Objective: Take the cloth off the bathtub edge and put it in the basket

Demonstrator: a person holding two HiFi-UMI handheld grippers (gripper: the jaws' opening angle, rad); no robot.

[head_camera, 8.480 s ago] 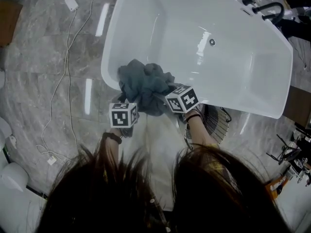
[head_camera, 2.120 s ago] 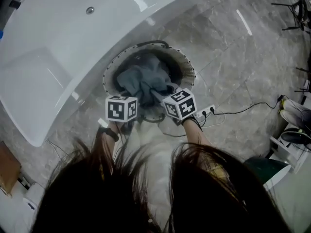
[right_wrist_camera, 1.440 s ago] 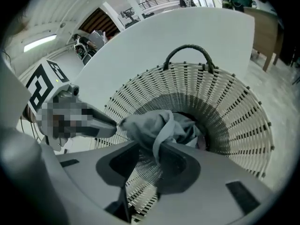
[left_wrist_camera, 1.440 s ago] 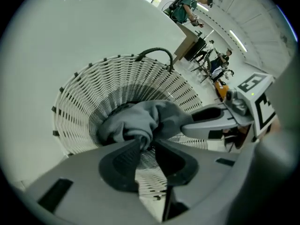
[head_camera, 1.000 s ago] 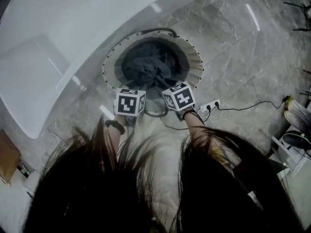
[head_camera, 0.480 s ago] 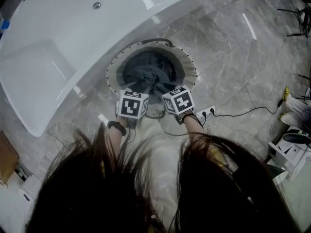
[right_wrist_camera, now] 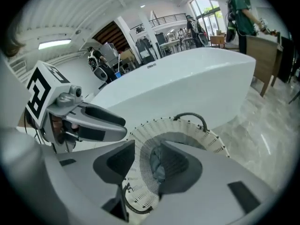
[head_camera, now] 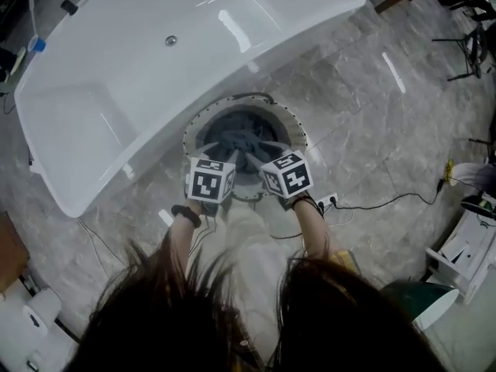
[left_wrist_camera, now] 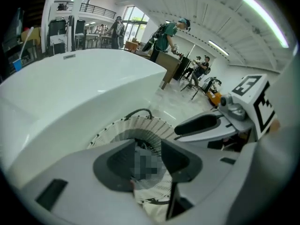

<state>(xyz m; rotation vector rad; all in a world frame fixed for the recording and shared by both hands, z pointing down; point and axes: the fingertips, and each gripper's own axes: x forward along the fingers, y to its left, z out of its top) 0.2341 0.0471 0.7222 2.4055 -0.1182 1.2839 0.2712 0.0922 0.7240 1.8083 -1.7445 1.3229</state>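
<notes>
1. Now, left gripper (left_wrist_camera: 149,157) and right gripper (right_wrist_camera: 148,162) both hang with jaws apart, nothing between them.
2. Crumpled dark grey cloth (head_camera: 244,129) lies below, just beyond their tips, inside the round white slatted basket (head_camera: 295,128).
3. Their marker cubes (head_camera: 211,183) hide the cloth's near edge; it seems wholly inside.

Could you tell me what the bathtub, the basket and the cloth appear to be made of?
Bathtub: probably acrylic or enamelled, glossy white; bright light streaks show on it.
Basket: likely plastic, matte and pale; its wall is ribbed with slits.
Cloth: soft fabric, dull grey-blue; it lies crumpled in folds.
</notes>
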